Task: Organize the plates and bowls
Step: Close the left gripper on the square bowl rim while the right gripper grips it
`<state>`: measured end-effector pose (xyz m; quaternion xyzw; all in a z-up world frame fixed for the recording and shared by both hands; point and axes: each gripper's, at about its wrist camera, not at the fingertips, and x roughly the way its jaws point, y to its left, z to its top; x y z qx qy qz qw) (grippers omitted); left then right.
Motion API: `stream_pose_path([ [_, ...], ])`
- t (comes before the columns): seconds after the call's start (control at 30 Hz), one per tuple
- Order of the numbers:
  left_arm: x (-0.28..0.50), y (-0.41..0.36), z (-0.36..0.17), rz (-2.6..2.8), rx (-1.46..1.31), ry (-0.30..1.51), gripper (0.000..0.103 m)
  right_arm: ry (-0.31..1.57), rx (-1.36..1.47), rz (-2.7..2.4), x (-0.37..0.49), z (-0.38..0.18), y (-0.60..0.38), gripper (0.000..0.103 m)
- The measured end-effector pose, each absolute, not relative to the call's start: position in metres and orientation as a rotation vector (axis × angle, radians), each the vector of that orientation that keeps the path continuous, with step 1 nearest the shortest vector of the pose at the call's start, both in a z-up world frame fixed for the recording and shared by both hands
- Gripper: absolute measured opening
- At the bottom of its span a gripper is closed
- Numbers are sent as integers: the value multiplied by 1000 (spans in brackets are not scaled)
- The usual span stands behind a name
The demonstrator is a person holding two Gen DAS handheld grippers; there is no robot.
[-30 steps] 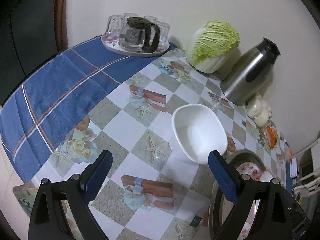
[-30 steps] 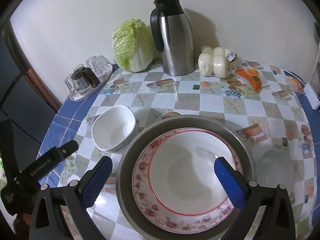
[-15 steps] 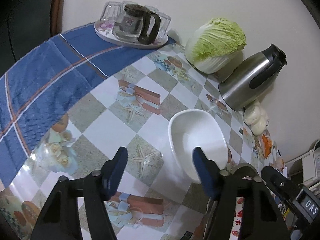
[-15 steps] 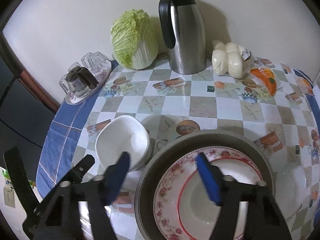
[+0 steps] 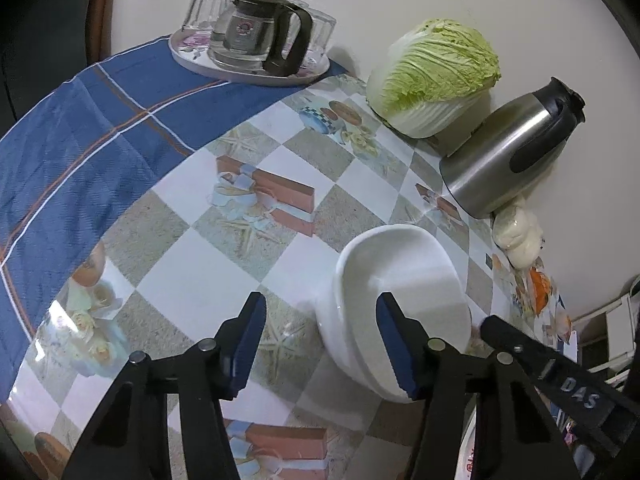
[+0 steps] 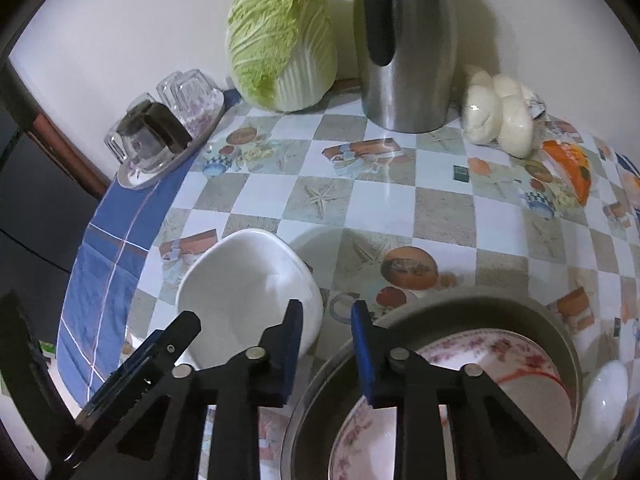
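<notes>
A white bowl stands upright on the checked tablecloth. My left gripper is open, its right finger over the bowl's near rim and its left finger outside it. In the right wrist view the bowl sits left of a grey metal basin that holds a floral-rimmed plate. My right gripper is partly closed and empty, its jaws a narrow gap apart over the space between bowl and basin.
A napa cabbage, a steel thermos jug and white buns stand along the back wall. A tray with a glass pot and glasses sits at the far left on a blue cloth.
Both grippers have narrowed their jaws and moved forward and lower toward the white bowl. The left gripper's right finger now overlaps the bowl's rim.
</notes>
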<state>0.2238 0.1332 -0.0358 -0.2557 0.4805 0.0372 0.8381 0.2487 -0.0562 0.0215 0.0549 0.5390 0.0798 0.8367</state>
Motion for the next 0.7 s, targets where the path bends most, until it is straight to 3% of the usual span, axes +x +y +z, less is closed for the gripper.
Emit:
stream_pose_path([
  [0.13, 230, 127, -42, 66, -523, 1033, 46, 1162, 111, 177, 256, 10, -51, 15],
  [0.27, 235, 122, -51, 52, -526, 1057, 27, 1178, 101, 179, 261, -1, -46, 10],
  [0.7, 229, 124, -47, 50, -529, 1042, 21, 1185, 103, 199, 259, -8, -38, 9],
])
